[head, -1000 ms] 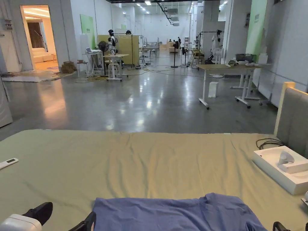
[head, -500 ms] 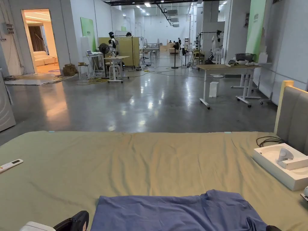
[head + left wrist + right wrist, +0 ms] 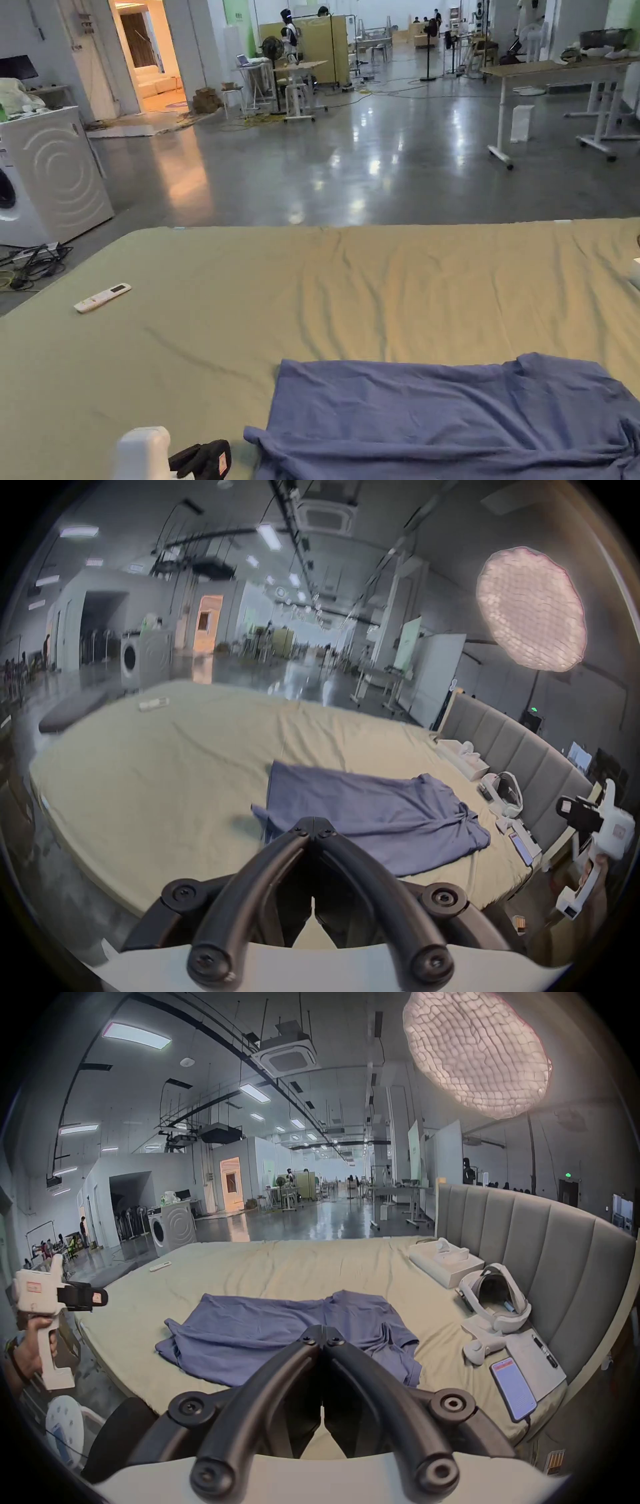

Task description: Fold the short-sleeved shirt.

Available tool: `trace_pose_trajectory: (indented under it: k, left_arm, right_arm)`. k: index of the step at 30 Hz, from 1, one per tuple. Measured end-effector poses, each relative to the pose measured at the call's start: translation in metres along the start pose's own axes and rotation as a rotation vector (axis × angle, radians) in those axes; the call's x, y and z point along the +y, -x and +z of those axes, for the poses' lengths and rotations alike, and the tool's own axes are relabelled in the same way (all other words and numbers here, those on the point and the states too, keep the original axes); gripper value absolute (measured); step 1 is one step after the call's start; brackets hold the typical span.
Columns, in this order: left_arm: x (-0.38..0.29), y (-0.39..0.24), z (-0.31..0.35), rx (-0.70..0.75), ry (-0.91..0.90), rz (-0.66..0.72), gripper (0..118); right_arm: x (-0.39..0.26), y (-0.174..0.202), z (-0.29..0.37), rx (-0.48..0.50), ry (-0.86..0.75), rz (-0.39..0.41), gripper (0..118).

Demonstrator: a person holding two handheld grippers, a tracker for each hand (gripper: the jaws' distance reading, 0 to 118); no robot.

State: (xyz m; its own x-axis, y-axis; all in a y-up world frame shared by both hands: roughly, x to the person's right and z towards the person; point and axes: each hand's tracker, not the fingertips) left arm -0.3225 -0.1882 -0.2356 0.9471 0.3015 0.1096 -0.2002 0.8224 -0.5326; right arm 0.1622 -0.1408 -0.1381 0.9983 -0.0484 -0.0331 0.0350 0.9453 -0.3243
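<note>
A blue short-sleeved shirt (image 3: 450,419) lies spread on the green bed sheet (image 3: 312,300), rumpled at its right end and with one corner sticking out at the lower left. In the head view my left gripper (image 3: 209,458) hovers just left of that corner, not touching the cloth. In the left gripper view its jaws (image 3: 313,826) are closed on nothing, above the near edge of the shirt (image 3: 374,812). In the right gripper view my right gripper (image 3: 322,1333) is also shut and empty above the shirt (image 3: 277,1328). The left gripper (image 3: 98,1297) is off the bed's left side.
A white remote (image 3: 102,297) lies on the sheet far left. By the grey headboard (image 3: 536,1241) sit a white box (image 3: 443,1262), a headset (image 3: 495,1300), a controller (image 3: 481,1348) and a phone (image 3: 512,1390). A washing machine (image 3: 50,175) stands beyond the bed's left corner.
The head camera has swung left and down, so the bed and shirt sit further right in the picture. The shirt itself lies as before. The left gripper stays at the lower left.
</note>
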Motion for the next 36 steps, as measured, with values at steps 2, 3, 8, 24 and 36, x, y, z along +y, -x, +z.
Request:
trace_pose_trajectory:
  k: [2,3,8,24,36]
  left_arm:
    - [-0.007,0.013,-0.024,0.001,0.037,0.03,2]
    - [-0.009,0.018,-0.039,0.03,0.084,0.016,3]
    - [-0.031,0.033,-0.104,0.069,0.25,0.013,76]
    - [-0.055,0.029,-0.178,0.176,0.412,-0.126,62]
    - [-0.056,0.006,-0.193,0.171,0.541,-0.266,11]
  right_arm:
    - [-0.006,0.001,-0.005,-0.001,0.031,-0.01,0]
    - [-0.01,0.001,-0.008,-0.005,0.044,-0.02,0]
    - [-0.027,0.001,-0.02,-0.013,0.116,-0.037,0]
    - [-0.046,-0.009,-0.02,-0.056,0.218,-0.036,0]
    - [-0.047,-0.031,-0.041,-0.096,0.238,-0.062,0]
